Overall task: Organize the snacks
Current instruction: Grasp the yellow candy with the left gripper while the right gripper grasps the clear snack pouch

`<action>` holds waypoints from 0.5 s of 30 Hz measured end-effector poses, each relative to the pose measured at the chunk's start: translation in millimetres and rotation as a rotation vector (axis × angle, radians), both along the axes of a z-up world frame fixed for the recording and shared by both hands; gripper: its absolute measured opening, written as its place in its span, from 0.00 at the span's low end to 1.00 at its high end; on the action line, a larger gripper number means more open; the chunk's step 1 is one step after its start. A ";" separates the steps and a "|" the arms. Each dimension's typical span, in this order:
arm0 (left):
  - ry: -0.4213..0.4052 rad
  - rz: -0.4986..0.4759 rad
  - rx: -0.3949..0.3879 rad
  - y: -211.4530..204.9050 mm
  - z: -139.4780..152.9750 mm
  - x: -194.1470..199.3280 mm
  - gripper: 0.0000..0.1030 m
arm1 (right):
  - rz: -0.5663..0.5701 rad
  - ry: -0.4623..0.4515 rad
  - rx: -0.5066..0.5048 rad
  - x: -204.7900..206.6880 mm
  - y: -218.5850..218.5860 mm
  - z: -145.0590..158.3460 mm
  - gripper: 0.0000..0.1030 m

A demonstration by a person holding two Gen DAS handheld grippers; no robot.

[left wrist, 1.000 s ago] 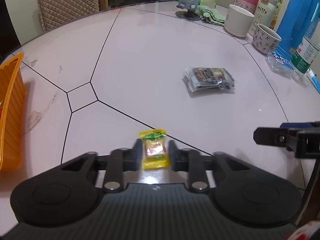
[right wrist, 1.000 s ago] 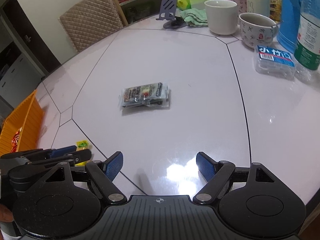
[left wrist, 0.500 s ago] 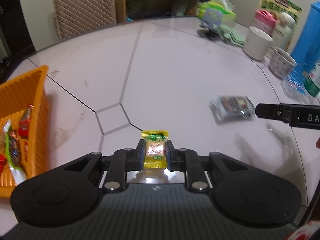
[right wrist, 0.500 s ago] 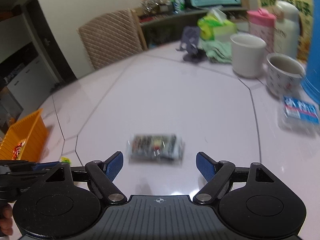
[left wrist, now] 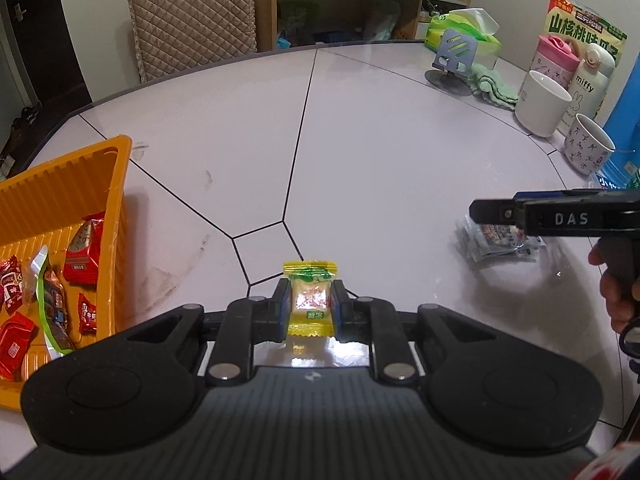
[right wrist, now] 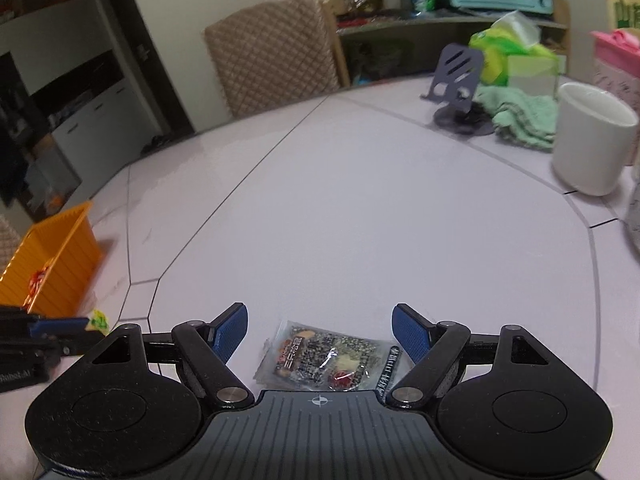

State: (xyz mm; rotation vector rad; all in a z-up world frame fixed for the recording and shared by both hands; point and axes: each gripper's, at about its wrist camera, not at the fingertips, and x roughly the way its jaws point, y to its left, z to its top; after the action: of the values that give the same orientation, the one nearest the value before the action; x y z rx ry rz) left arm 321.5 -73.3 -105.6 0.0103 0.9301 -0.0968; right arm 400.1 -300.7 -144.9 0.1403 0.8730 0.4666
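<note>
My left gripper (left wrist: 310, 306) is shut on a small yellow candy (left wrist: 310, 300), held just above the white table. To its left stands the orange tray (left wrist: 80, 168) holding several red-wrapped snacks (left wrist: 82, 256). A clear, dark-printed snack packet (right wrist: 324, 360) lies flat on the table between the wide-apart blue pads of my right gripper (right wrist: 320, 332), which is open and hovers over it without touching. The left wrist view shows the right gripper (left wrist: 480, 212) from the side above that packet (left wrist: 500, 240). The left gripper and yellow candy (right wrist: 98, 320) appear at the right wrist view's left edge.
At the table's far right stand a white mug (left wrist: 540, 104), a patterned cup (left wrist: 586, 150), a pink bottle (left wrist: 556, 60), a green cloth (left wrist: 492, 88) and a phone stand (left wrist: 454, 60). A quilted chair (left wrist: 192, 16) sits behind the table. A hand (left wrist: 616, 296) holds the right gripper.
The left gripper lifted the yellow candy and swung left, bringing the orange tray into view. The right gripper moved forward over the dark snack packet, which now lies between its open fingers.
</note>
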 end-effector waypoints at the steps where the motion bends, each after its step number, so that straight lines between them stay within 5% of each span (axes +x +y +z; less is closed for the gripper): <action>1: 0.001 0.001 0.000 0.9 0.1 0.6 0.17 | 0.008 0.012 -0.008 1.5 0.3 -2.3 0.77; 12: 0.003 0.007 -0.007 5.6 -0.7 9.3 0.17 | 0.032 0.024 -0.052 -23.1 11.2 0.0 0.76; 15: 0.004 0.005 -0.008 6.1 -1.0 9.5 0.17 | 0.008 0.012 -0.103 -26.7 17.8 -2.1 0.61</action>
State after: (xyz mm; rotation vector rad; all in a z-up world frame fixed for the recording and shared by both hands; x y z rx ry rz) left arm 331.0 -67.2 -106.6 0.0005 0.9333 -0.0963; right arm 373.5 -282.9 -147.0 0.0451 0.9076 0.4273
